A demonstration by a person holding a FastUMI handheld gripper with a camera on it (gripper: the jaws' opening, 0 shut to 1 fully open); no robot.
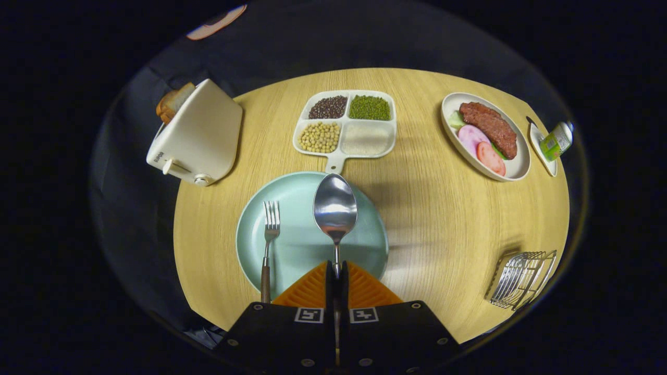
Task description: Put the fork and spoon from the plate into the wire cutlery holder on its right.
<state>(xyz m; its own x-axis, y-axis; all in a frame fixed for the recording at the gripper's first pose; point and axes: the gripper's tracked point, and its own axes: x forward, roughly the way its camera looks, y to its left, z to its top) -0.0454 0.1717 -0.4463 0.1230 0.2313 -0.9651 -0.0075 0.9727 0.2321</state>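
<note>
My gripper [336,271] is shut on the handle of a metal spoon [335,208], whose bowl sticks out ahead of the fingers and hangs above the pale green plate [297,250]. A fork [269,234] with a dark handle lies on the plate's left part, left of the fingers. The wire cutlery holder [521,278] stands on the wooden table to the right of the plate, near the table's edge.
Beyond the plate sits a white divided tray [344,148] with beans and grains. A cream toaster [195,138] with bread stands at the far left. At the far right are an oval dish [513,169] of meat and vegetables and a small green bottle [556,140].
</note>
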